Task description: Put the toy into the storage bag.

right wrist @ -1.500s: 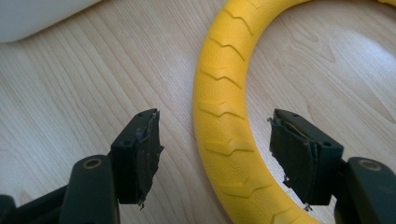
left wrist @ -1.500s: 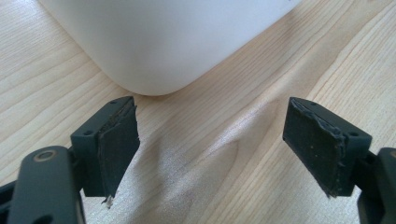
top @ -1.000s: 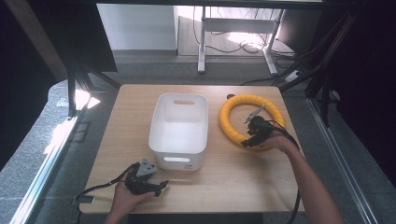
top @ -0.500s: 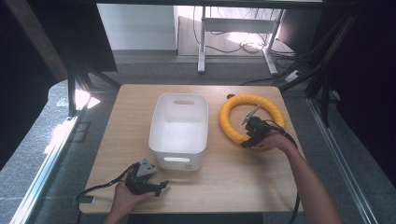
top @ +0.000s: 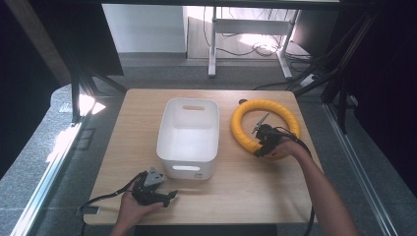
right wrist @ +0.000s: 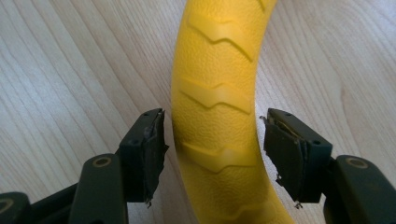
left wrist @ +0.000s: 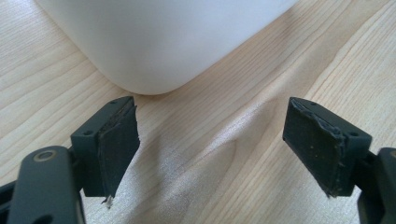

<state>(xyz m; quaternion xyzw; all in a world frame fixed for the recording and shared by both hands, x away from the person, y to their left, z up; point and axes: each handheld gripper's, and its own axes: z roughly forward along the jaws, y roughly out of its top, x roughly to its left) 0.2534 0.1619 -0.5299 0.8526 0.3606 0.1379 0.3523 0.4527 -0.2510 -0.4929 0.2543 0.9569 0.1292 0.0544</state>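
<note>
Pale wooden surface (top: 236, 187) first: the left tongs (top: 156, 189) rest wide open and empty before the white bin (top: 189, 135). Farther right, the right tongs (right wrist: 212, 154) straddle the yellow ring (right wrist: 217, 88), jaws just narrowing but not yet gripping; a lift looks imminent.

A light wooden counter (top: 147, 113) with pale grain stands on a grey speckled carpet floor (top: 44, 162). Beyond it, a white-legged metal desk frame (top: 212, 44) rises over tangled black cables (top: 255, 49) in a bright patch of daylight. Dark panels close both sides, and a sunlit streak falls along the left.
</note>
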